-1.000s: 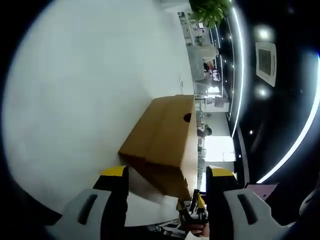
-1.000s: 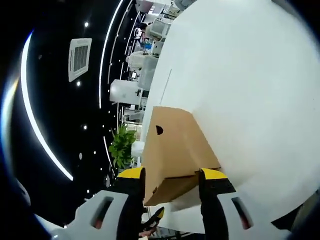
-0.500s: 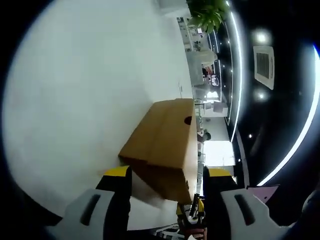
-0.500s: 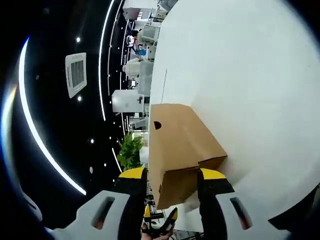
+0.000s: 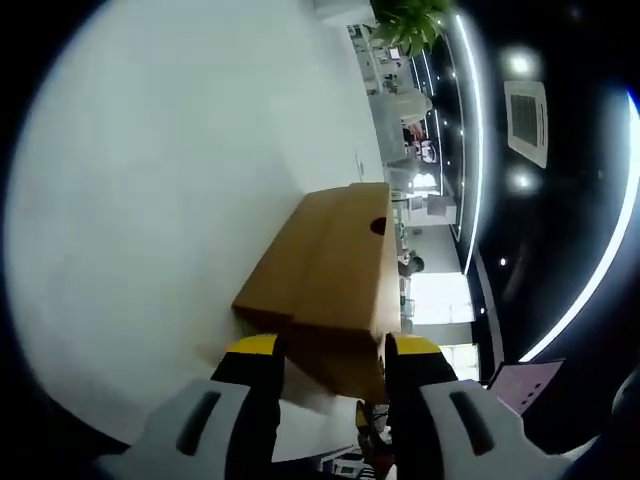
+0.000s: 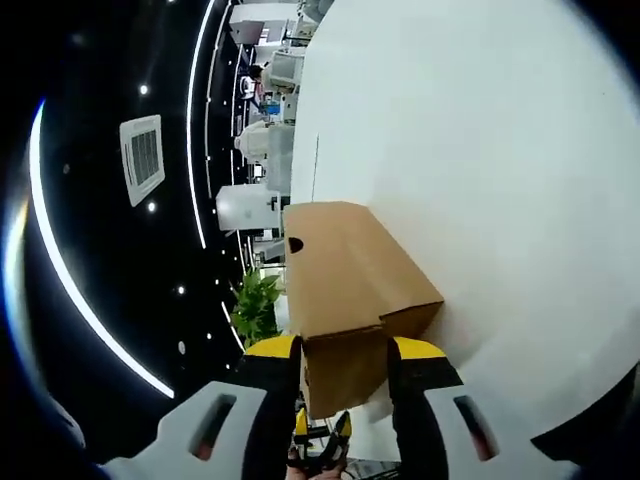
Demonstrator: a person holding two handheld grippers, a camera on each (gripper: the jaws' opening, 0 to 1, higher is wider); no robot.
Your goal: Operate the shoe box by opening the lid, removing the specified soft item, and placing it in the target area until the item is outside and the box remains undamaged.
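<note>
Both pairs of tongs have narrowed over the last second, their yellow-tipped jaws drawing in against the two short ends of the shoe box.

Nearest in the left gripper view, the left tongs (image 5: 330,350) clasp the near end of the shoe box (image 5: 325,275), one jaw at each side of the end panel's lower part. Nearest in the right gripper view, the right tongs (image 6: 343,350) clench the opposite end of the shoe box (image 6: 345,275) in the same way, the jaws pressed to either side of the brown end wall. Below that end, between the jaws, the yellow tips of the left tongs (image 6: 318,432) show at the far side.

Beyond the jaws the box is plain brown cardboard with its lid shut; a small dark round hole sits in the long side wall in both views. It lies against the white surface (image 5: 180,180), which stretches wide and bare past it.

Farther off, a green potted plant (image 6: 256,305) stands beyond the edge of the surface, with white furniture behind it. Farthest is a dark ceiling with spot lamps, curved light strips and a square air vent (image 6: 143,152).
</note>
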